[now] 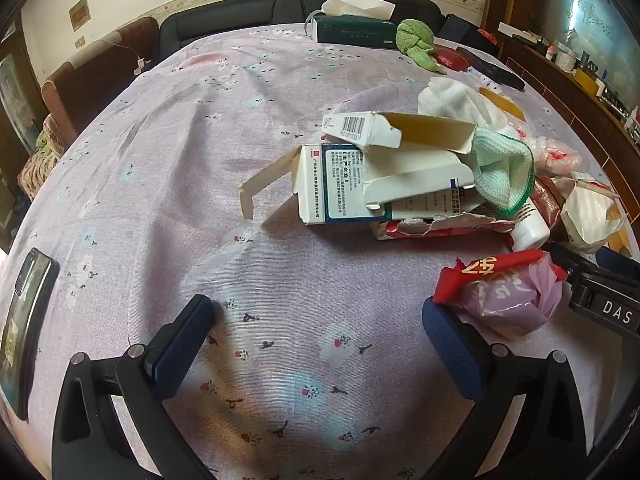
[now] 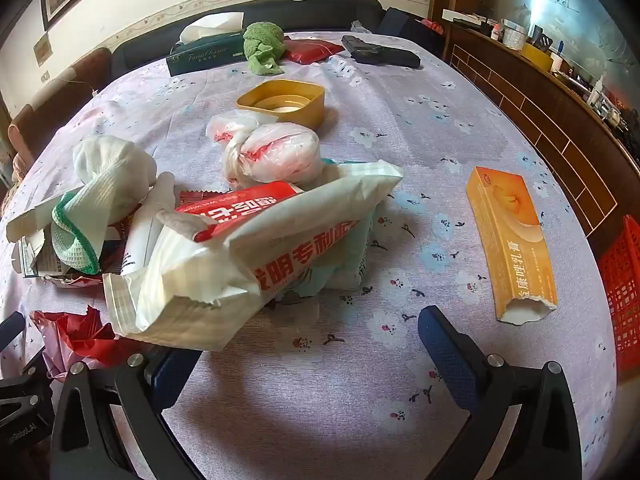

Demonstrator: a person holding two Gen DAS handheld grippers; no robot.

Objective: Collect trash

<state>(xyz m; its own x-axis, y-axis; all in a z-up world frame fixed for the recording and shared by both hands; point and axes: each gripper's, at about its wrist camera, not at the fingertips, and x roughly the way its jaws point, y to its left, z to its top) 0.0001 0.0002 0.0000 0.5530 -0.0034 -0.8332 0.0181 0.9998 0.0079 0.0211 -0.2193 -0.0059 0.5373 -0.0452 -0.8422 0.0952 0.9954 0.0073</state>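
A heap of trash lies on the lilac flowered tablecloth (image 1: 240,128). In the left wrist view, torn white medicine boxes (image 1: 348,184) sit ahead, and a crumpled red and purple wrapper (image 1: 508,292) touches the right finger of my left gripper (image 1: 318,316), which is open over bare cloth. In the right wrist view my right gripper (image 2: 308,344) is open too. A big white wet-wipe bag (image 2: 248,256) overlaps its left finger. A torn orange box (image 2: 508,240) lies just beyond its right finger. Behind the bag is a knotted plastic bag (image 2: 272,152).
A phone (image 1: 24,328) lies at the table's left edge. A yellow tub (image 2: 284,102), a green tissue box (image 2: 204,52), a green cloth (image 2: 262,46) and a black device (image 2: 380,54) stand farther back. A red basket (image 2: 624,296) sits off the right edge. A wooden counter runs along the right.
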